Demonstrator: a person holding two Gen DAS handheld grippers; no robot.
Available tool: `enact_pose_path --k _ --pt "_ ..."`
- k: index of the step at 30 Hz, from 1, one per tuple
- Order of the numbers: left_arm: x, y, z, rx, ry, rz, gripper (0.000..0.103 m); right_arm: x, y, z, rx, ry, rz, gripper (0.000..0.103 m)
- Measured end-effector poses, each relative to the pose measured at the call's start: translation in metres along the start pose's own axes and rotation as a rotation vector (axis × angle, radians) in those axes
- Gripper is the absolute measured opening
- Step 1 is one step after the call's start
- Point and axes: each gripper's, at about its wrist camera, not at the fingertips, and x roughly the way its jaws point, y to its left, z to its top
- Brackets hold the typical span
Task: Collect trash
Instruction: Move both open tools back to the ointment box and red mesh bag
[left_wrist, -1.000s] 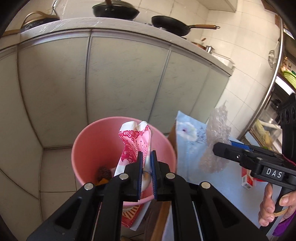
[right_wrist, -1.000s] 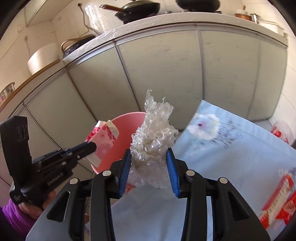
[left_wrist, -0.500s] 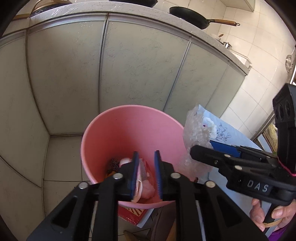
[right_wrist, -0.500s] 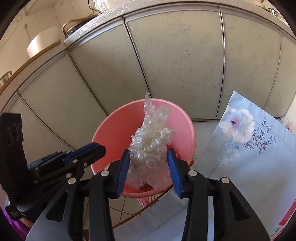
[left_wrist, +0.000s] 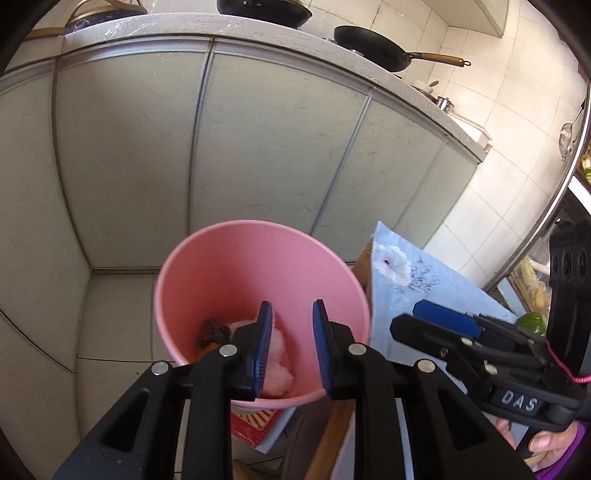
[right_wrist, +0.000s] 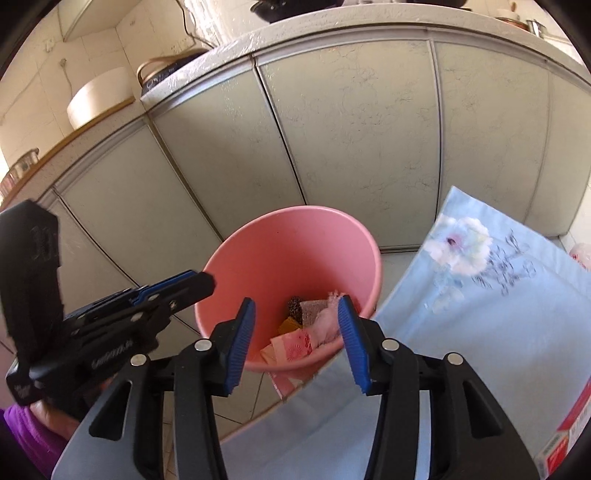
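Left gripper (left_wrist: 289, 345): it is held over the near rim of the pink bin, pointing down into it. Its jaws stand a little apart and nothing is held between them. They have just been opening; only the bin's inside is seen through the gap.

Right gripper (right_wrist: 297, 343): it is held above the near edge of the bin, beside the table. Its jaws are about half open and have just been opening further. Nothing is gripped; the trash is seen below, through the gap.

Pink bin (right_wrist: 258, 258): it stands on the tiled floor, in front of the grey-green cabinet doors (left_wrist: 269, 147), just beside the table corner.

Trash in the bin: a crumpled clear plastic wrap (right_wrist: 327, 325) lies at the bottom, with a pink-patterned paper carton (right_wrist: 291, 347) next to it, and a small dark piece (right_wrist: 294, 306) behind them.

Table: it is covered with a light blue cloth (right_wrist: 498, 314) printed with a flower. A red and white box (right_wrist: 561, 439) lies at its right edge.

Countertop: a black frying pan (left_wrist: 373, 48) with a wooden handle is seen on it.
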Motion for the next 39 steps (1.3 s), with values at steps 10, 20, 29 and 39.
enact_pose_path --k 10,20,29,39 --pt "0.003 -0.052 -0.010 0.104 0.051 -0.092 0.021 -0.082 -0.048 -0.057 0.087 -0.069 -0.108 0.047" --pt "0.012 -0.142 -0.028 0.263 0.145 -0.236 0.034 -0.183 -0.139 -0.134 0.318 -0.175 -0.314 0.047" --pt "0.043 -0.255 -0.064 0.487 0.274 -0.370 0.035 -0.232 -0.213 -0.190 0.526 -0.230 -0.448 0.056" --pt "0.099 -0.323 -0.095 0.625 0.384 -0.337 0.036 -0.217 -0.256 -0.190 0.567 -0.191 -0.443 0.056"
